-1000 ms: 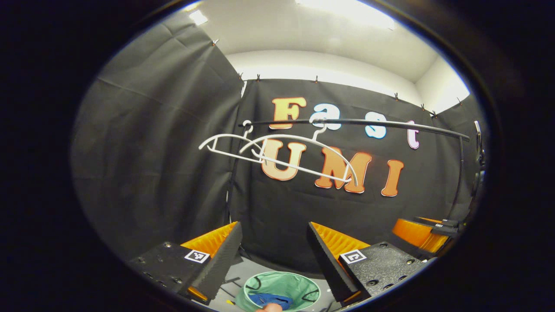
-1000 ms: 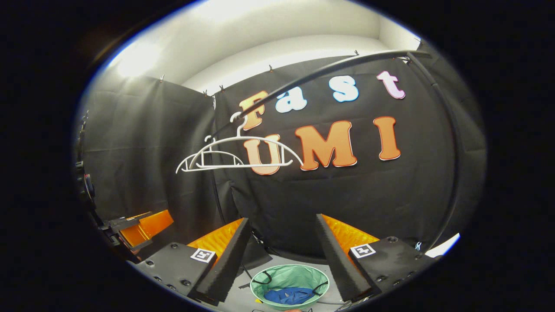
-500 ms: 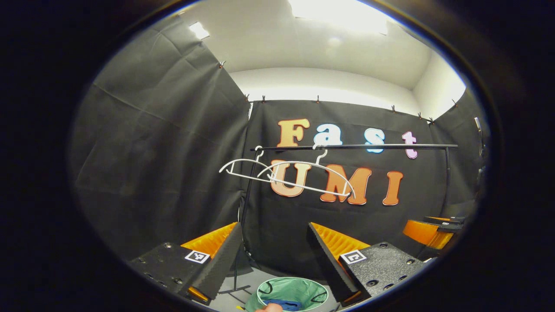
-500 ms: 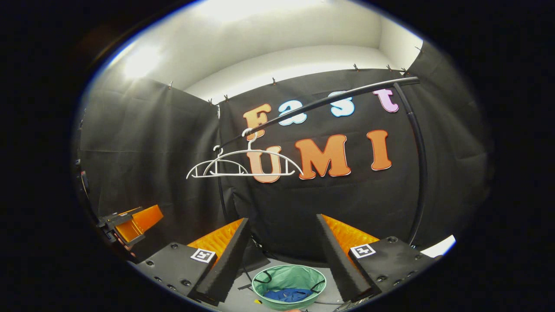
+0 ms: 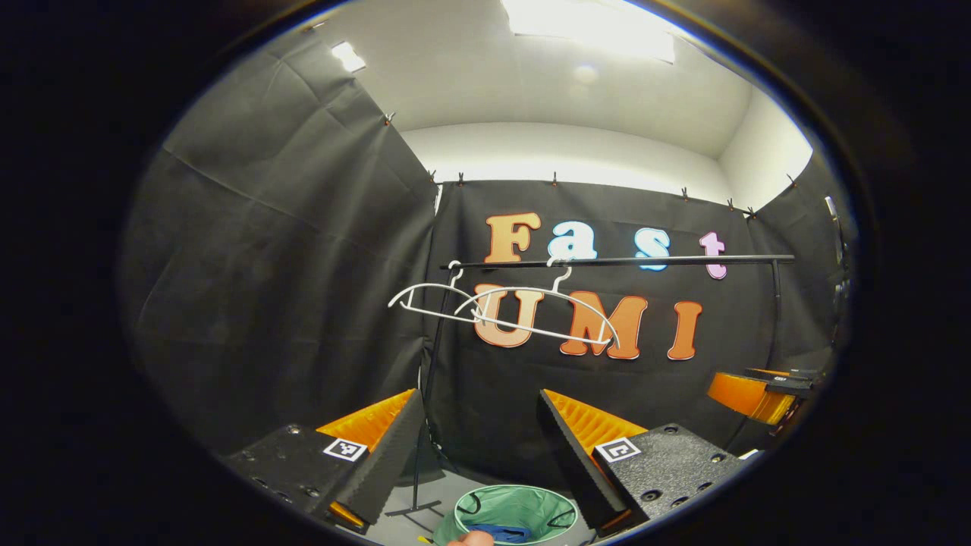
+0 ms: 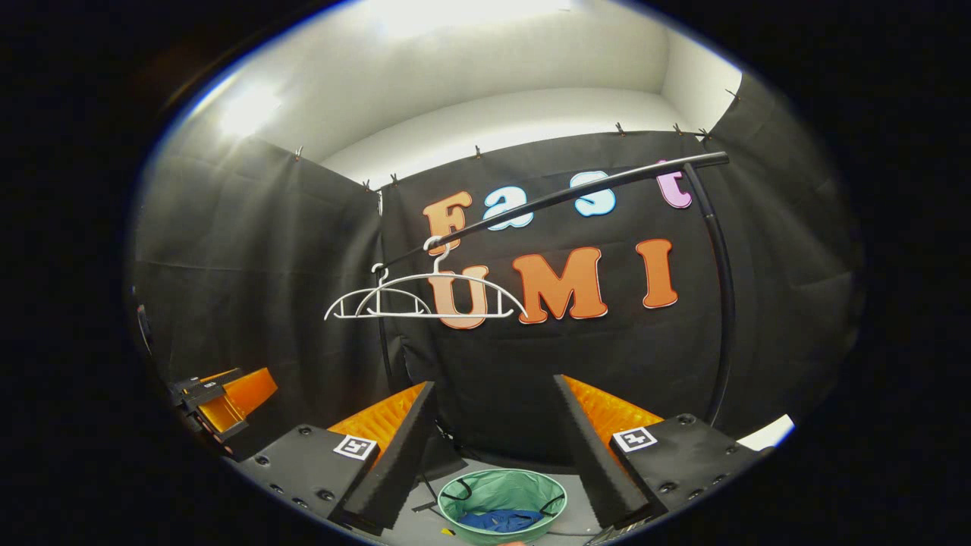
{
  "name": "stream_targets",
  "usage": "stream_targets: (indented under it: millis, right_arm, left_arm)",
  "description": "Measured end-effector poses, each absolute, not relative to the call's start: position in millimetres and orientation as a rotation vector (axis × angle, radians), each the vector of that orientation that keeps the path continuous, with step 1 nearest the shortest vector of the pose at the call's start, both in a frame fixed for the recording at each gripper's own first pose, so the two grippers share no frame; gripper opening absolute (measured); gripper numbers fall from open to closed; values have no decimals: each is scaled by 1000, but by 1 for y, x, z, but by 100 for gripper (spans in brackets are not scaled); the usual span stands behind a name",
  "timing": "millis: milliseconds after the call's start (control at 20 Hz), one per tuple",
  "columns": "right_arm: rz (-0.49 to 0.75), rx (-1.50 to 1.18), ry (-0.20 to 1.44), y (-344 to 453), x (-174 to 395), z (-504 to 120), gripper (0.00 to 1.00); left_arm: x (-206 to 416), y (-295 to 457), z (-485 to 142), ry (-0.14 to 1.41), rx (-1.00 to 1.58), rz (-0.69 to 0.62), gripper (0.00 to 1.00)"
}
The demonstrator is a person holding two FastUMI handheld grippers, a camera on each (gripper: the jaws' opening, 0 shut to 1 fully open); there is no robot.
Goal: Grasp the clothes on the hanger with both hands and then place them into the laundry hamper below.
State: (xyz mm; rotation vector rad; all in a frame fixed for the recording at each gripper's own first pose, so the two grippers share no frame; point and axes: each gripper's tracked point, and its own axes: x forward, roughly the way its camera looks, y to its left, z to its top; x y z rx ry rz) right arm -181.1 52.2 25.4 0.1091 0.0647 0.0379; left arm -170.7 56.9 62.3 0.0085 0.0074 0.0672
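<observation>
Two bare white hangers [image 5: 531,315] [image 6: 432,297] hang at the left end of a black rail [image 5: 622,261] [image 6: 561,199]. Below on the floor stands a green laundry hamper [image 5: 517,510] [image 6: 502,491] with blue clothes [image 5: 497,532] [image 6: 498,520] lying inside. My left gripper [image 5: 478,440] is open and holds nothing, well back from the rail and above the hamper. My right gripper [image 6: 493,436] is open too, with nothing between its fingers. The other gripper's orange finger shows at the right edge [image 5: 751,394] of the left gripper view and at the left edge [image 6: 227,394] of the right gripper view.
Black cloth walls close the booth on three sides. The rail's upright posts [image 5: 425,409] [image 6: 721,303] reach the grey floor [image 5: 413,523]. A fingertip [image 5: 470,539] shows at the bottom edge of the left gripper view.
Both grippers have drawn back from the rail, so rail and hangers look smaller and farther. The hamper with the blue clothes stays put. Both stay open.
</observation>
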Motion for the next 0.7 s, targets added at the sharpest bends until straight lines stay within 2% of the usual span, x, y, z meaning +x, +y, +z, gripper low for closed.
stream_targets:
  millis: [100, 150, 200, 250, 300, 450, 500, 550, 700]
  right_arm:
    - [43, 104, 62, 56, -182, 26, 98]
    - [44, 104, 62, 57, -181, 25, 98]
    - [43, 105, 63, 57, -182, 25, 98]
    - [40, 107, 65, 55, -182, 23, 98]
    - [40, 109, 67, 55, -183, 22, 98]
    - [39, 110, 67, 52, -185, 21, 98]
    - [39, 110, 69, 52, -184, 22, 89]
    - [39, 111, 70, 51, -185, 22, 89]
    - [39, 108, 61, 50, -183, 25, 89]
  left_arm:
    - [-173, 58, 62, 9, 7, 66, 90]
    - [-174, 58, 61, 11, 4, 66, 94]
    - [-174, 59, 60, 13, 1, 69, 90]
    - [-176, 60, 59, 15, -1, 68, 94]
    - [-176, 61, 60, 14, -2, 69, 90]
    - [-177, 60, 62, 8, -3, 73, 90]
    - [-177, 60, 62, 7, -4, 72, 90]
    - [-177, 58, 63, 7, -7, 69, 94]
    - [-177, 54, 66, 1, -3, 59, 90]
